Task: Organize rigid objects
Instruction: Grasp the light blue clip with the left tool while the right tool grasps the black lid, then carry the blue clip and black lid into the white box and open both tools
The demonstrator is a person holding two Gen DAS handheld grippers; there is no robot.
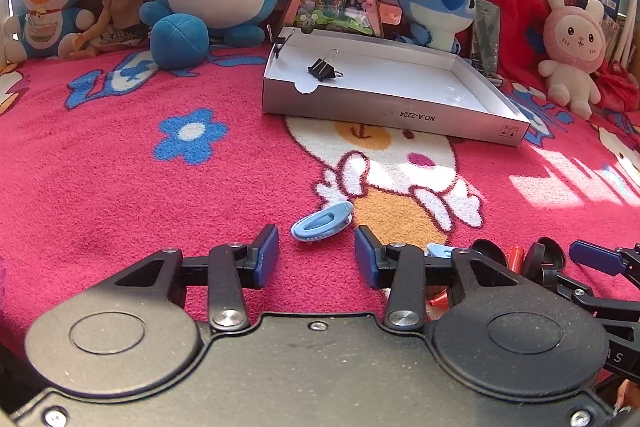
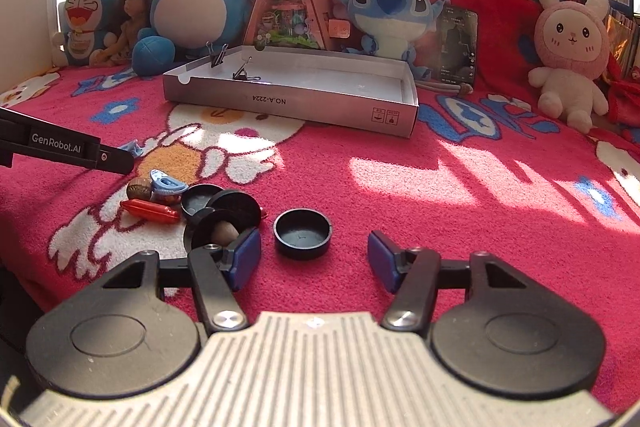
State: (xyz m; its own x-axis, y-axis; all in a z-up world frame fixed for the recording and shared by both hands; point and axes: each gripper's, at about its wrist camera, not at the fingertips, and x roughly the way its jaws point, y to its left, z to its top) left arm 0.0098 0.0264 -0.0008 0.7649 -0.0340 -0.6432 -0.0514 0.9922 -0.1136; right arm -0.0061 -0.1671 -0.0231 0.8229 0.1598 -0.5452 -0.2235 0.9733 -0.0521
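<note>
Your left gripper (image 1: pixel 316 255) has a black body; your right gripper (image 2: pixel 314 259) has a ribbed grey body. Both carry blue pads and silver screws.

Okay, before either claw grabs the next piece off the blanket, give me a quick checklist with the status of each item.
1. Left claw open and empty: ok.
2. Blue clip lies just ahead of the left claw, clear of its pads: ok.
3. Right claw open and empty: ok.
4. Black cap sits alone, ahead of the right claw's gap: ok.
5. Box has free floor beside the binder clip: ok.
6. Pile of caps beside the right claw's left pad, touching or not: cannot tell.
</note>
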